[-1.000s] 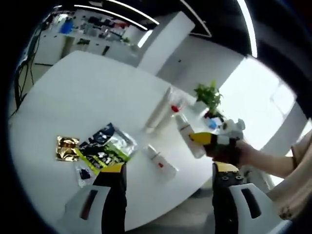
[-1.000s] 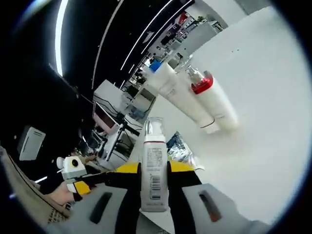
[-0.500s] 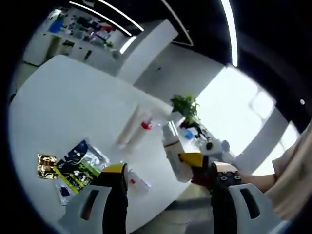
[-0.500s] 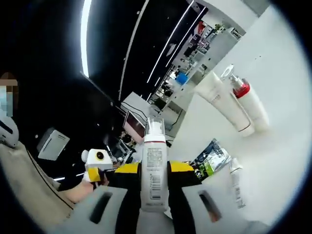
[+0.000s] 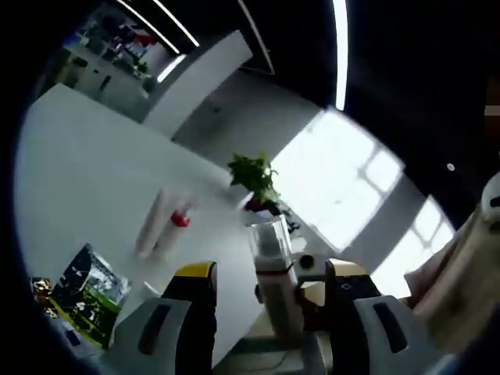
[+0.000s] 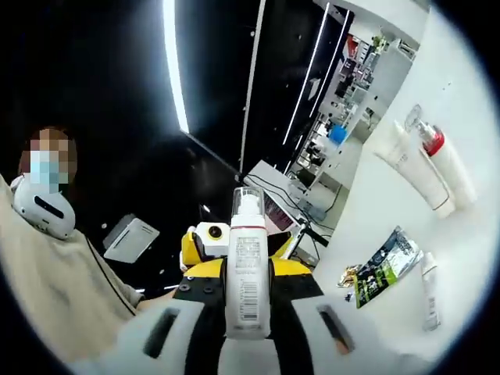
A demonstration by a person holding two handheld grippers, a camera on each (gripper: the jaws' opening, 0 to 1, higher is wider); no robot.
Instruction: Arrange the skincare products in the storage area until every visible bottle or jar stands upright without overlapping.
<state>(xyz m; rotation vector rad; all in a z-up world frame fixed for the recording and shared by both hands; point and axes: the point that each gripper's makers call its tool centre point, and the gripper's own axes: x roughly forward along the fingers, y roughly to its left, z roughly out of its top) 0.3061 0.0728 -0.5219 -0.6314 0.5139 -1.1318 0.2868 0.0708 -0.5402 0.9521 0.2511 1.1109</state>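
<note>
Right gripper [image 6: 247, 308] was clamped on the pump bottle [image 6: 247, 266]: white body, red band under a clear cap, standing straight up between the yellow-tipped jaws and touching both. Barcode and a block of fine print faced the camera; text was too small to read.

In the left gripper view the same pump bottle [image 5: 273, 273] sat between the left gripper's [image 5: 262, 312] jaws, nearer its right jaw, tilted a little. The right gripper [image 5: 332, 285] came in from the right, behind the bottle. The left jaws stood wide apart; I could not tell whether either touched the bottle, and nothing showed them gripping it.

On the white table [image 5: 86, 164], ahead and left of the left jaws, two products lay flat, touching side by side: a white tube [image 5: 148, 226] and a white bottle with a red collar [image 5: 173, 226]. Lower left of the left jaw lay a dark and green printed pouch [image 5: 90, 293]; print unreadable. A potted plant [image 5: 254, 176] stood at the table's far edge, above the held bottle.

In the right gripper view, to the right of the jaws: white tube [image 6: 406, 168] and red-collared bottle [image 6: 445, 168] lying together upper right, pouch [image 6: 383, 266] lower, a small white bottle [image 6: 428, 293] lying flat just right of it.
</note>
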